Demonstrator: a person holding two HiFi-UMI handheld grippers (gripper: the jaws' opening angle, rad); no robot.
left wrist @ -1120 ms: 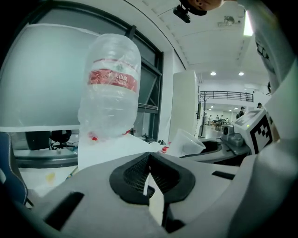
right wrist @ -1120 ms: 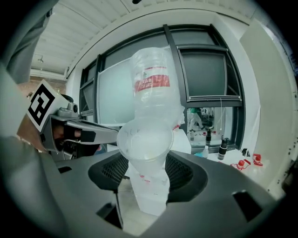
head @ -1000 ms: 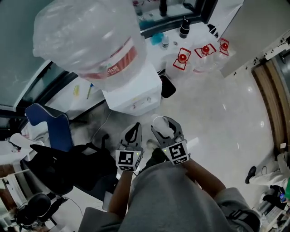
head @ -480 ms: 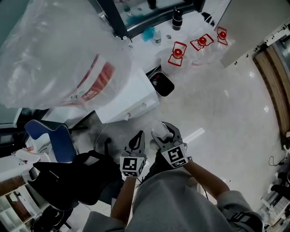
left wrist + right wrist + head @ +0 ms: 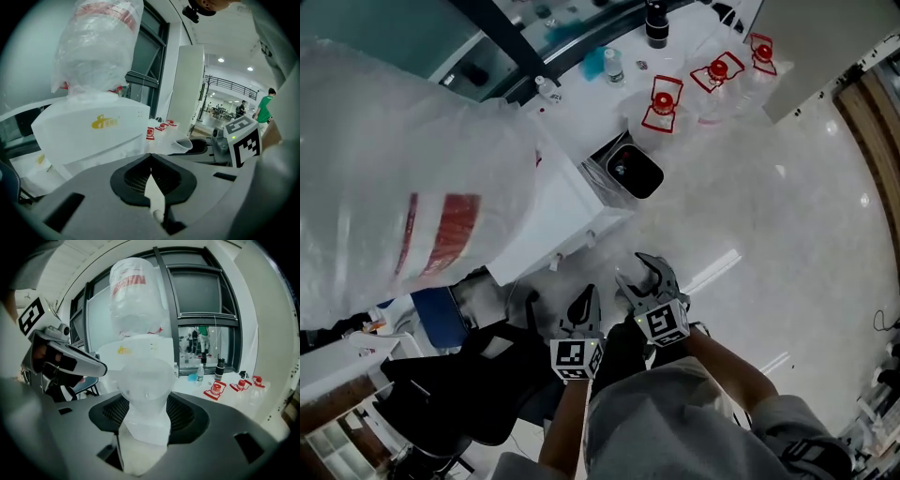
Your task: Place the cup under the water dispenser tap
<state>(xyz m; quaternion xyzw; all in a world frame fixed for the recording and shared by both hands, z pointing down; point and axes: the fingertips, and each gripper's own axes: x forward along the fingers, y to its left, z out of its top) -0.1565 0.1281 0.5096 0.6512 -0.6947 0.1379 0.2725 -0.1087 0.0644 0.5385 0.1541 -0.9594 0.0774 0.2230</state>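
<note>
A pale glossy floor fills the right half of the head view. Bottles with red caps stand along a white ledge at the top, and a black bin sits just below them. The white dispenser, with its plastic-wrapped bottle, takes up the left and centre.

The right gripper is low in the centre of the frame, its jaws clamped on the lower part of a clear cup. The cup stands roughly upright in the grip, its wide mouth up and its base down between the jaws. The left gripper is just beside it, to the lower left. Its jaws meet at the tips and nothing is between them.

In the head view the dispenser's front lies up and to the left of the cup, near it but clearly apart. In the right gripper view the dispenser is straight ahead, just above the cup's rim. The small fittings on its front are too small to say for certain which is the tap.

Both grippers are about equally near the dispenser, but the right one carries the cup. The placing should therefore fall to it: forward and up-left in the head view, with the cup kept mouth-up.
</note>
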